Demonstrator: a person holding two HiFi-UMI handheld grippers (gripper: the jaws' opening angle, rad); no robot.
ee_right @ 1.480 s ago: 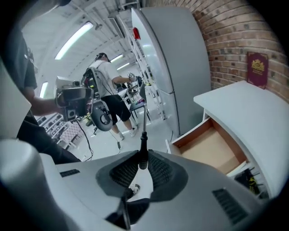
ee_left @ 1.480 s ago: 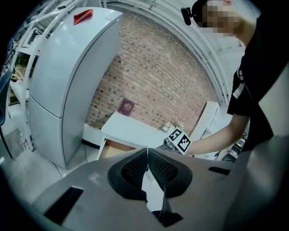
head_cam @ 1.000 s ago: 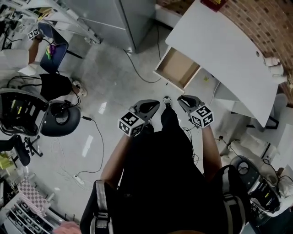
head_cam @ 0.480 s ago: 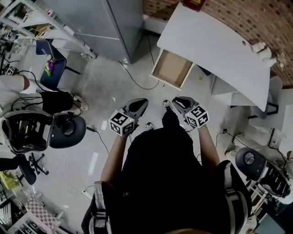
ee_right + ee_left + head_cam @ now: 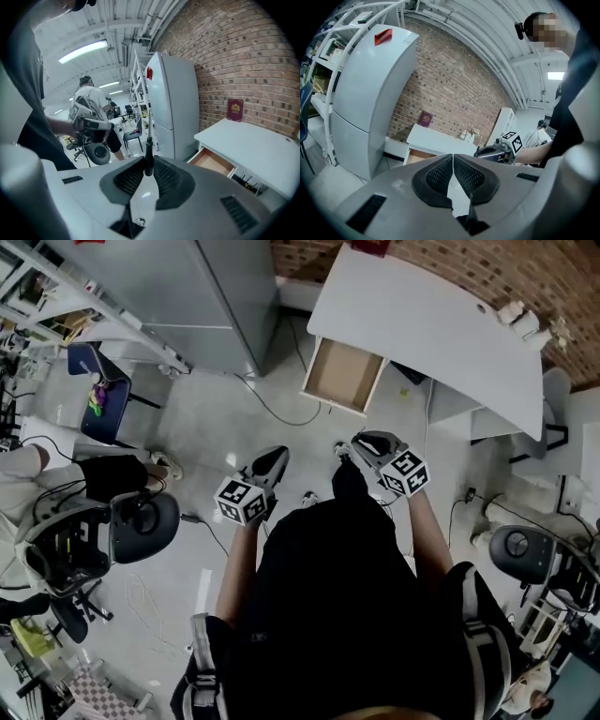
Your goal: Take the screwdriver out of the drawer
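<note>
Both tools had backed off from the desk (image 5: 422,324) over the last second: in the head view the open drawer (image 5: 342,376) sat further from them than before, and the left tool (image 5: 278,454) had slid toward the left of the frame.

Right tool (image 5: 149,164): clenched on the screwdriver (image 5: 143,199). Pale handle lay back in the throat between the jaws, the dark collar was pinched between the ribbed pads, and the thin shaft stuck out past the tips.

Left tool's own view (image 5: 453,157): jaws pressed together, nothing between them.

Screwdriver was out of the drawer and well apart from it. The drawer hung pulled out under the desk's near edge, showing its bare wooden floor.

A red book (image 5: 235,110) stood on the desk against the brick wall (image 5: 243,56). A tall grey cabinet (image 5: 225,296) stood beside the desk.
</note>
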